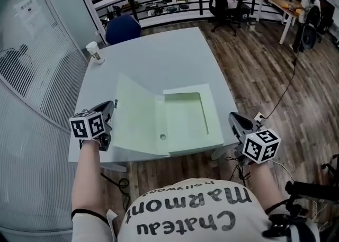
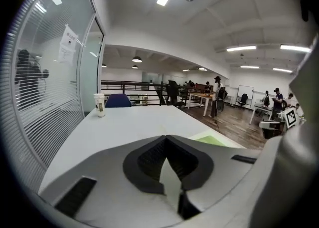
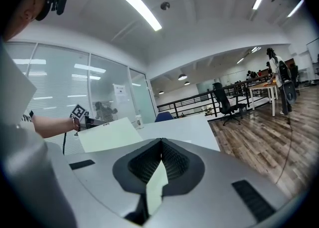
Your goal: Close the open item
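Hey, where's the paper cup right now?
In the head view the paper cup stands on the table's far left corner, near the blue chair, beyond the open green box.

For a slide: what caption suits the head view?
Open pale-green box on a table, left gripper and right gripper flanking it.

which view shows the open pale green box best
The head view: it shows the whole pale green box from above, its tray flat on the pale table and its lid raised at the left. The right gripper view shows only the raised lid; the left gripper view only a green sliver.
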`<state>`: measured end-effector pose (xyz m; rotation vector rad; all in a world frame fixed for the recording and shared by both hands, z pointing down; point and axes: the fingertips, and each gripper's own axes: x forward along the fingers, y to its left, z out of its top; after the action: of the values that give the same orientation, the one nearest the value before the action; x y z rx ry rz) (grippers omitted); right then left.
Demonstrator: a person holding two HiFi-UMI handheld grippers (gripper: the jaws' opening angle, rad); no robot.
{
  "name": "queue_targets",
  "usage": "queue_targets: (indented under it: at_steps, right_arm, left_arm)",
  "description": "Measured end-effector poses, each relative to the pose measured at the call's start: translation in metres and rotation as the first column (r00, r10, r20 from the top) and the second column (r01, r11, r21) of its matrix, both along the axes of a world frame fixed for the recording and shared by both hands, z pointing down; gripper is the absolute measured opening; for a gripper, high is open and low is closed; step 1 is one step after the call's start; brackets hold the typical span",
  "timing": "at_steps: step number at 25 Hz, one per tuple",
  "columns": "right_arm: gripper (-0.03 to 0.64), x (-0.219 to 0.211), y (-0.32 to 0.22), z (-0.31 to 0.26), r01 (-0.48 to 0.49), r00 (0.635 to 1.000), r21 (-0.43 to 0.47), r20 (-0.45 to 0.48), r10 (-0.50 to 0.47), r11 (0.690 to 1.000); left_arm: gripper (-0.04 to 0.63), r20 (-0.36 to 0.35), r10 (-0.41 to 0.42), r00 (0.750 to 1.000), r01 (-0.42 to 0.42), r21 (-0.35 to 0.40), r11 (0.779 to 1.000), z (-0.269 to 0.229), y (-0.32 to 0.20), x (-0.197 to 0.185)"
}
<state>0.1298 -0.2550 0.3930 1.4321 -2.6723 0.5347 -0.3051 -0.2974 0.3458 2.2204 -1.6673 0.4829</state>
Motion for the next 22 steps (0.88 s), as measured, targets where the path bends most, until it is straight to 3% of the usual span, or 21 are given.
queue_targets:
  at_steps: [7,18,22]
  right_arm:
    - [-0.002,0.012,0.001,-0.006,-0.015,1.0,0.021,0.008,0.015,1.0]
    - [-0.002,0.03,0.014,0.004,-0.067,0.998,0.003,0.005,0.067,0.998]
    - [-0.002,0.031,0.018,-0.002,-0.083,0.996,-0.014,-0.011,0.083,0.996]
  left_arm:
    - [-0.009,-0.025,0.133,0.991,-0.132,0.017,0.991,-0.014,-0.007,0.053]
    - [-0.008,-0.032,0.299,0.954,-0.297,0.055,0.953,-0.023,-0.019,0.118]
    - [-0.009,-0.065,0.346,0.936,-0.343,0.056,0.938,-0.026,-0.019,0.13]
